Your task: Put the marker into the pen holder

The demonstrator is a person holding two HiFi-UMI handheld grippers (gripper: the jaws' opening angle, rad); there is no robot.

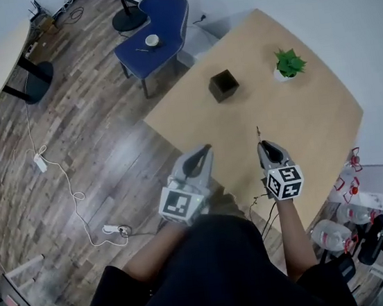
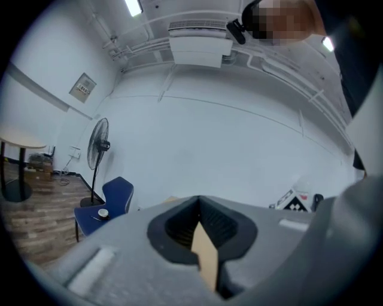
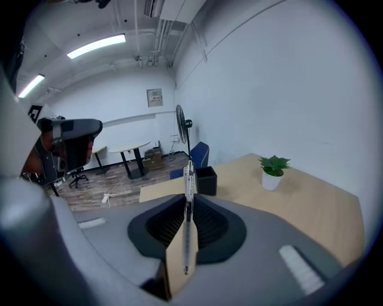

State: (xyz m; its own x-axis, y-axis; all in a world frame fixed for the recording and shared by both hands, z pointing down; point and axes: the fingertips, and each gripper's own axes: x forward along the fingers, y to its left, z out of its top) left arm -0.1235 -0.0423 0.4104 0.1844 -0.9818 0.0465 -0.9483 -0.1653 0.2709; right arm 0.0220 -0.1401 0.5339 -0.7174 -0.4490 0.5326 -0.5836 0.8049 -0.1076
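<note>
While the broad light-wood table (image 1: 313,119) fills the space ahead, the left gripper (image 1: 202,153) hangs at its near edge, its grey jaws nearly together and empty. The right gripper (image 1: 266,147) pinches a slim pale marker (image 3: 189,179), whose tip juts forward. The square black pen holder (image 1: 224,85) stands well apart from it, farther along the table.

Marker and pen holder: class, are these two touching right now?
Apart. The head view shows the marker clamped in the right gripper, with a stretch of bare table between it and the pen holder.
</note>
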